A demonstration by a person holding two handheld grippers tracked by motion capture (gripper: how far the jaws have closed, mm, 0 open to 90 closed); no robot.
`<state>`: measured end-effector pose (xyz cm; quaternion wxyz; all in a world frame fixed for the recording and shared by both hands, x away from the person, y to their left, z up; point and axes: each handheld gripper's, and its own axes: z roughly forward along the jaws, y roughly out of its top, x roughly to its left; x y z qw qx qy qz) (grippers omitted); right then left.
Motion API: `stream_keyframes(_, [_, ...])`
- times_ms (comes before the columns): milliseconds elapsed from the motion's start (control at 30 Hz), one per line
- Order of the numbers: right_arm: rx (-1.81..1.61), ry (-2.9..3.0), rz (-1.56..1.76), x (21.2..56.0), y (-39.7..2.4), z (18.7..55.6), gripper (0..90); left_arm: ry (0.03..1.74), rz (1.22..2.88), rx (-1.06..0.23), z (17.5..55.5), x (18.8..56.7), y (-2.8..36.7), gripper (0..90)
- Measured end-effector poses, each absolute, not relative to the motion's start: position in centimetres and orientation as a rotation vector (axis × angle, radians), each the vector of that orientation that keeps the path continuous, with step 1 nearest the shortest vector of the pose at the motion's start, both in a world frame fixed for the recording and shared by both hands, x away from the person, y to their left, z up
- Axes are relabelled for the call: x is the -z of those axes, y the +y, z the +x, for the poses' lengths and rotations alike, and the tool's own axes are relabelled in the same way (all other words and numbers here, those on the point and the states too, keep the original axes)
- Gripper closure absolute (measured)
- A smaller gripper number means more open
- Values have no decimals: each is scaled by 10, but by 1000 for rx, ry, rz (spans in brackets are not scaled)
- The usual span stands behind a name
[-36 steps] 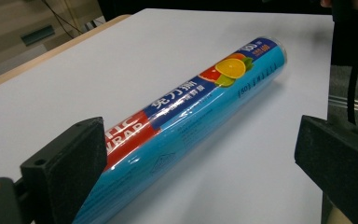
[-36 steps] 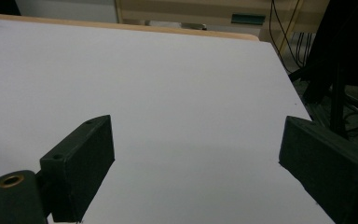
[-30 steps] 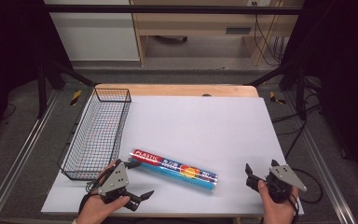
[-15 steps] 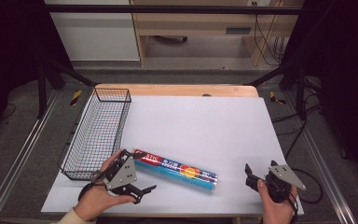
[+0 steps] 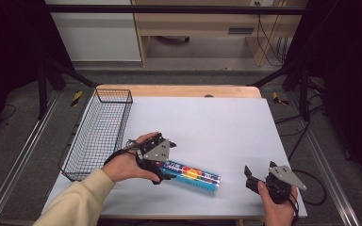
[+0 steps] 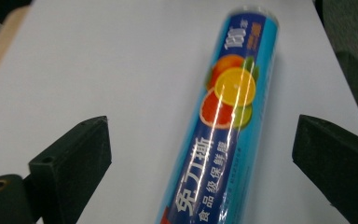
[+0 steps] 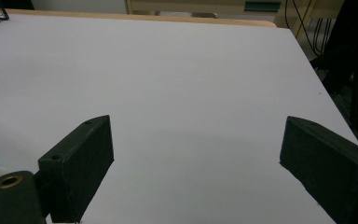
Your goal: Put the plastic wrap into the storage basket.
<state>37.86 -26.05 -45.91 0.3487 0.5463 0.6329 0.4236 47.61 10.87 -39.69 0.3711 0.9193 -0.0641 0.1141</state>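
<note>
We have a roll of plastic cling wrap (image 5: 191, 174) lying flat on the white table sheet (image 5: 207, 122), low and a little left of centre in the high view, slanting from upper left down to lower right. A black wire basket (image 5: 99, 134) stands to its left, near but apart from it.

Our left gripper (image 5: 156, 165) hangs over the roll's upper-left end. In the left gripper view the roll (image 6: 223, 126) runs up the frame between the two black jaws, which stand spread with clear sheet showing on each side; they have just been closing a little, yet neither pad presses on the roll. Our right gripper (image 5: 250, 178) sits in the lower right of the high view, well apart from the roll, with its jaws spread wide over bare sheet (image 7: 191, 79) in the right gripper view.

We judge the roll to be light and stiff along its length, like a cardboard core wound with film. Its glossy printed sleeve catches the light, so we expect it to be slippery, and being round it may roll away from a one-sided push. We would take it across its width, pads square on opposite flanks. A hold nearer the middle would balance better than one at the end, where the far tip may droop or swing.
</note>
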Motion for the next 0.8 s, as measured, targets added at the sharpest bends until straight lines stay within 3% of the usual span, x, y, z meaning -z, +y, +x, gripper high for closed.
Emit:
stream_keyframes(333, [-1114,1661,1399,458,-256,381,99,-191,2485,-138,498,429,104,69])
stream_keyframes(800, [-1095,1684,1406,460,-254,384,99,-288,2639,-149,500,445,92,175])
